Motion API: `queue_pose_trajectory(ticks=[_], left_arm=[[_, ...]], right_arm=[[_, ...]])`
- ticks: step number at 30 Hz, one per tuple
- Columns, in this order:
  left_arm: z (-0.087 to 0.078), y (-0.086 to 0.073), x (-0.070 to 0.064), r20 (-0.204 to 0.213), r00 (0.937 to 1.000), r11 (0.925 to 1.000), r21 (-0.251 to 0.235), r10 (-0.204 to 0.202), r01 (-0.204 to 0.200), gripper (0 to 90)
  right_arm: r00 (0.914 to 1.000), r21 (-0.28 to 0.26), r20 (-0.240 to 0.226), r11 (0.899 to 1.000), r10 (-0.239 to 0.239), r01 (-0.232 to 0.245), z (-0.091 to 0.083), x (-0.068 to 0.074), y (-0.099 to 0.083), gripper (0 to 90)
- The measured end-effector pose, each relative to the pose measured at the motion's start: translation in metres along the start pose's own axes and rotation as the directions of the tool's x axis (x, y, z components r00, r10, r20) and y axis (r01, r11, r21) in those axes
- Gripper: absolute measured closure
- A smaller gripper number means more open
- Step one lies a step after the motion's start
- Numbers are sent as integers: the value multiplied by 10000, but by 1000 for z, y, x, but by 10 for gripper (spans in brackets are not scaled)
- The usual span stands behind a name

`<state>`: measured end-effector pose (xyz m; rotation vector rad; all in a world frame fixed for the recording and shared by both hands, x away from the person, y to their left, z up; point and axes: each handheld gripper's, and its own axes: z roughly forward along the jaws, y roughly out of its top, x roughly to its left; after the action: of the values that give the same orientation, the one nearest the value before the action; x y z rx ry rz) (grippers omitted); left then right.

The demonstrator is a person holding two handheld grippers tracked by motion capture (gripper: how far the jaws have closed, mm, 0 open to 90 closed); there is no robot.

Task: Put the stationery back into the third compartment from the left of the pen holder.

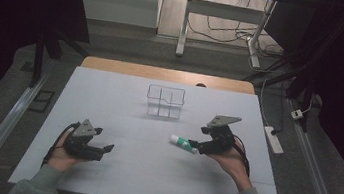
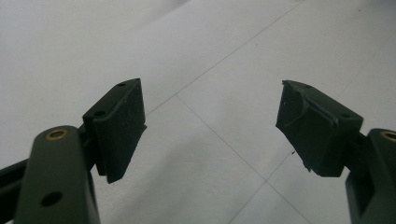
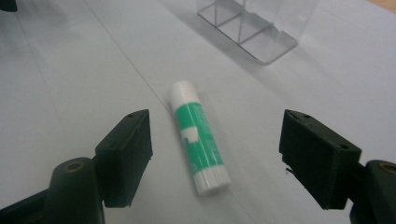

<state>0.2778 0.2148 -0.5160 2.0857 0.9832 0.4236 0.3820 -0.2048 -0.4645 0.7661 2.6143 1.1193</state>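
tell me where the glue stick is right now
The glue stick lies flat on the white table, right of centre in the high view, just in front of the open right tool and nearer the person than the clear divided organizer.

Both forearms come in over the worktop's [image 1: 149, 175] near edge. The left gripper [image 1: 102, 149] sits near the left edge, jaws spread wide. The right gripper [image 1: 193, 144], toward the right edge, is spread too, angled down.
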Motion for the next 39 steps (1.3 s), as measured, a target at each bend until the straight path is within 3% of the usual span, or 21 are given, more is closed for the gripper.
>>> queue_pose_trajectory(ticks=[12,25,34,37,39], left_arm=[[-5,-4,0,-2,10000,10000,-5,33,-33,236],[-5,-6,1,-113,9999,10000,50,-21,22,236],[-6,-6,-1,-191,9998,10000,80,-22,24,235],[-6,-6,-2,-231,9997,10000,68,-1,3,236],[-6,-5,-3,-213,9998,10000,48,23,-22,236]], right_arm=[[9975,1200,-532,9914,-468,529,28,3,26,262],[9919,2273,-931,9681,-859,1051,62,6,38,286],[9878,3102,-1094,9403,-1113,1403,86,8,39,368],[9833,3600,-945,9156,-1555,1793,93,13,39,449],[9811,3782,-946,9056,-1687,1922,95,15,39,499]])
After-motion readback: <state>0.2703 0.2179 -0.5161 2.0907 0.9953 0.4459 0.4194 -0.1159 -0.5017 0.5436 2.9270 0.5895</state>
